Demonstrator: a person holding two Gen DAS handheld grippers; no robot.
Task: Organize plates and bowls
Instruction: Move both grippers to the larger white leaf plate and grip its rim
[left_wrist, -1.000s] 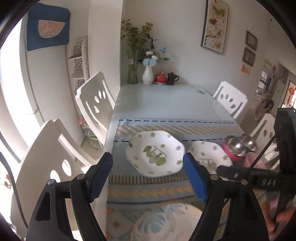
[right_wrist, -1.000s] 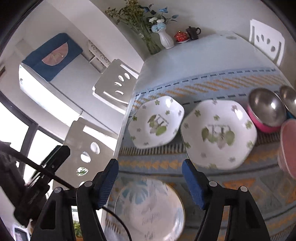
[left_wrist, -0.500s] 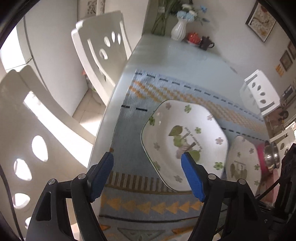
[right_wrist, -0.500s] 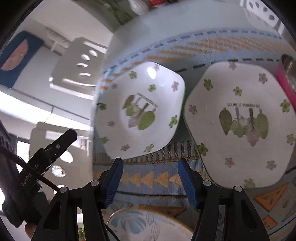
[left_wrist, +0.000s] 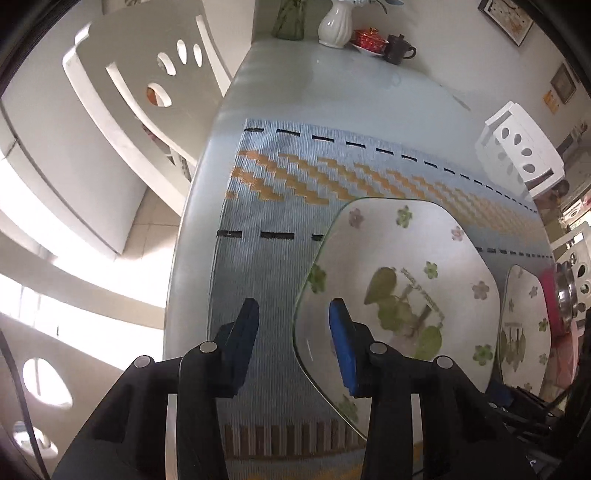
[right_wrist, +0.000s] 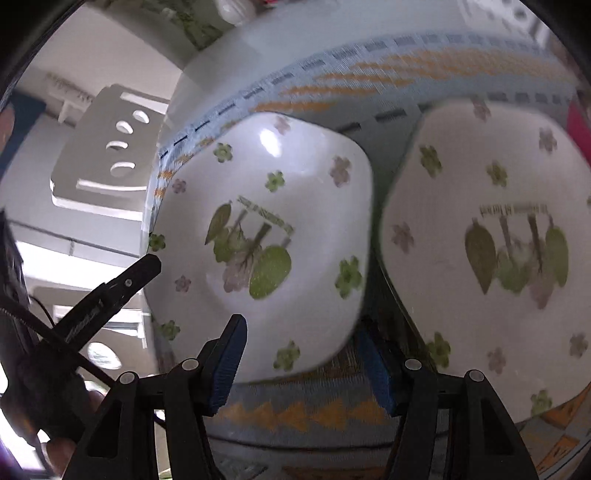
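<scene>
- Looking along your left gripper, you see two floral plates: the nearer floral plate fills the right half, and the second floral plate shows as a sliver beyond it.
- Your left jaws have just been closing; they straddle the nearer plate's left rim, one blue pad outside over the mat and one over the dish. Whether the pads press the rim you cannot tell.
- One steel bowl in a pink shell sits at the far right edge.
- Both plates lie on a woven placemat, grey-blue with orange zigzags, spread over a pale glass table.
- Two white chairs stand by: one chair left, another chair right. One white vase and one dark mug sit at the far end.
- Along your right gripper, the same two plates appear, blurred: the left plate and the right plate, just apart.
- Your right jaws have just been closing; they stand parted around the left plate's near rim, not visibly pressing.
- Your left-hand tool reaches that plate's left edge.
</scene>
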